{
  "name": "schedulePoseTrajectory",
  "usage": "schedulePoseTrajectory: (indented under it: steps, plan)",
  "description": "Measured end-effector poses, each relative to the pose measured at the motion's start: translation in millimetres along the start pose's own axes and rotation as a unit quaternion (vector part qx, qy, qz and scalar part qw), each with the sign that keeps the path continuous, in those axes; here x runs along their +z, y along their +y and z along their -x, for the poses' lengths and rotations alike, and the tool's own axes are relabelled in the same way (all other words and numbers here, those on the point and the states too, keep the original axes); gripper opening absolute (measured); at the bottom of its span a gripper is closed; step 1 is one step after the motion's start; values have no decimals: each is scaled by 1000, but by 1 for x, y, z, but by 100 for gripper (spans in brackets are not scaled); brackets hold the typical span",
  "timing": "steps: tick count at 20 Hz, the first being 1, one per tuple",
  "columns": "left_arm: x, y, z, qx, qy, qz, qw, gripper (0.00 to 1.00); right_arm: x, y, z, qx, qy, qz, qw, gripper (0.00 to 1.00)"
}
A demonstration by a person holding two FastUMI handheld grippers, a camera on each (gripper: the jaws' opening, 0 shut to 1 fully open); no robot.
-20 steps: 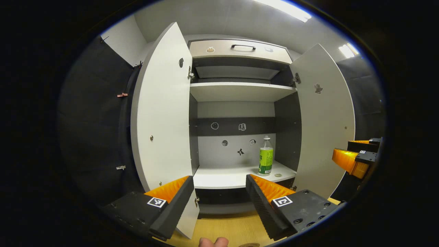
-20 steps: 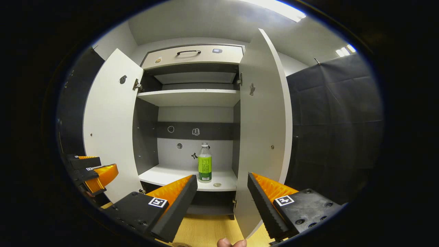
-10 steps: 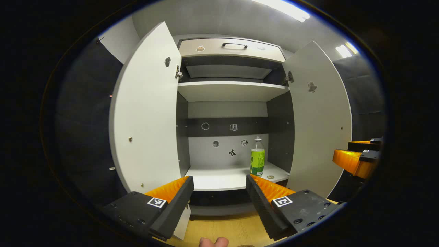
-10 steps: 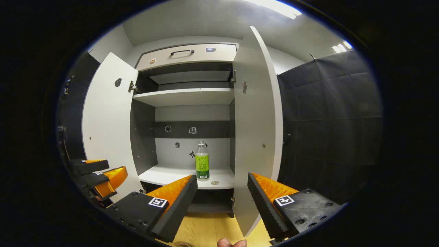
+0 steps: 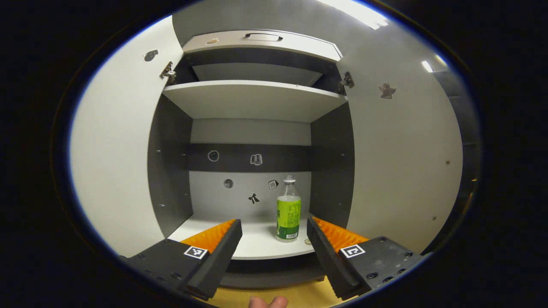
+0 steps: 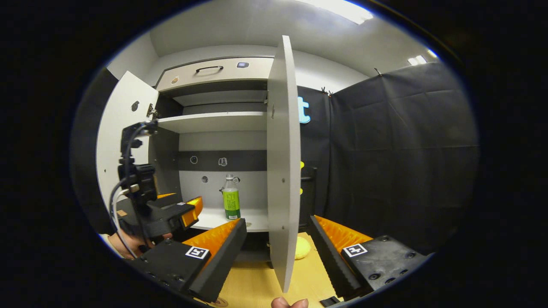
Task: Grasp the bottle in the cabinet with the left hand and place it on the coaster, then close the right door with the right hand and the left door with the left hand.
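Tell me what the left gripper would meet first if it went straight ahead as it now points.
Probably the bottle: it stands upright on the cabinet shelf, in line with the gap of the open left gripper. Depth is uncertain.

This is a recording booth got up as a home: black cloth walls [image 6: 398, 141] hang around a white cabinet [image 5: 257, 100] standing on a pale wooden floor [image 6: 252, 286].

Light: bright ceiling strips [image 5: 355, 10] overhead, glaring white.
Shadow: dark under the shelf [image 5: 252, 100]; cabinet floor evenly lit.
Focus: bottle [image 5: 288, 209] sharp in the left gripper view.
Edges: strong fisheye bending; doors [image 5: 115, 145] curve outward.
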State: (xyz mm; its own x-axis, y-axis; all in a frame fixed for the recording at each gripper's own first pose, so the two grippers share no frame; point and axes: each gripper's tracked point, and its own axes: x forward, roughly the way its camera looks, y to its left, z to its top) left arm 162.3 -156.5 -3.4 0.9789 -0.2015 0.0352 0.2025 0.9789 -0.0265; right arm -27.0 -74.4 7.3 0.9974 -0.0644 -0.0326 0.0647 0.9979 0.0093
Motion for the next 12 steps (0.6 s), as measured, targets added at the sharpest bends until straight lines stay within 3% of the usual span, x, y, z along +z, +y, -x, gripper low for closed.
schedulePoseTrajectory:
  steps: [6, 12]
  plan:
    - [-42, -23, -97, 9, 38, 13, 999, 97, 8, -39, 4, -16, -10, 0, 1000, 97]
    - [-69, -12, -162, 38, 44, -12, 998, 96, 3, -60, 5, -24, -9, 10, 1000, 97]
